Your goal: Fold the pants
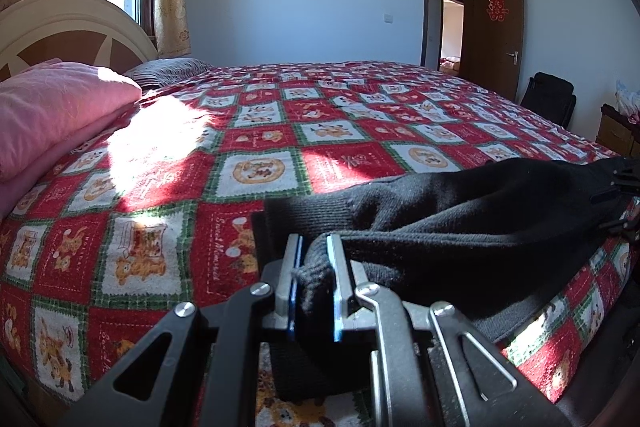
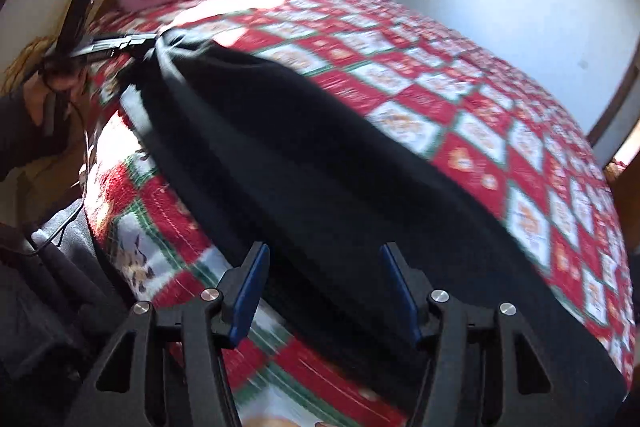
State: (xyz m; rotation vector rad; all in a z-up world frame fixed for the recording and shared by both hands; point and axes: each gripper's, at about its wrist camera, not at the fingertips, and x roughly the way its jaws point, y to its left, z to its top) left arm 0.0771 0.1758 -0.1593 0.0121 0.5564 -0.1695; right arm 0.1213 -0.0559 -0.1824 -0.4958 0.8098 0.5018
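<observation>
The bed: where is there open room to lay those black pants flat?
The widest bare stretch of bedspread lies between the pink pillow and the black pants, running toward the door side. The near edge is crowded by pants and left tool.

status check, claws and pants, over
Left claw shut on black pants, one end bunched. Right claw open above pants, not gripping. Pants stretched along quilt; nothing in the way.
</observation>
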